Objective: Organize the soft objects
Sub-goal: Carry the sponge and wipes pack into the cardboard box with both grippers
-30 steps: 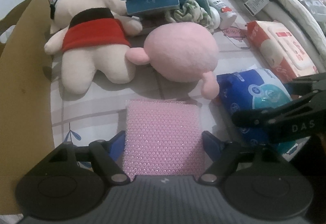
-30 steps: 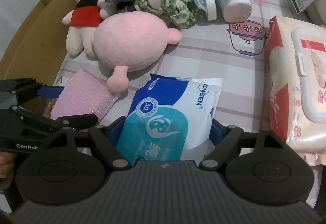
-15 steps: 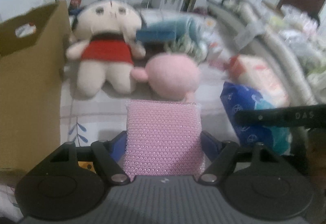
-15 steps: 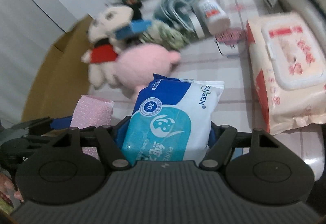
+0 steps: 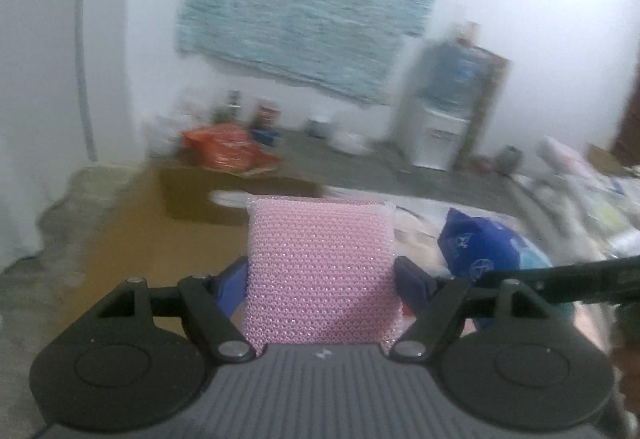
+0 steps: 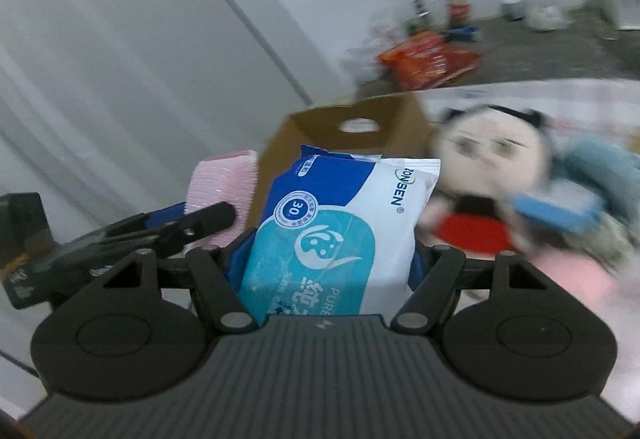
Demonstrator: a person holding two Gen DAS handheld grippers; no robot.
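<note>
Left gripper clamped on a pink mesh sponge lifted off the table, right gripper clamped on a blue wipes pack, cardboard box just behind, blurred plush doll to the right

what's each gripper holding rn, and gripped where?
Left gripper: pink mesh sponge, pinched across its two side edges, near end. Right gripper: blue wet-wipes pack, clamped across its sides at the lower end.
</note>
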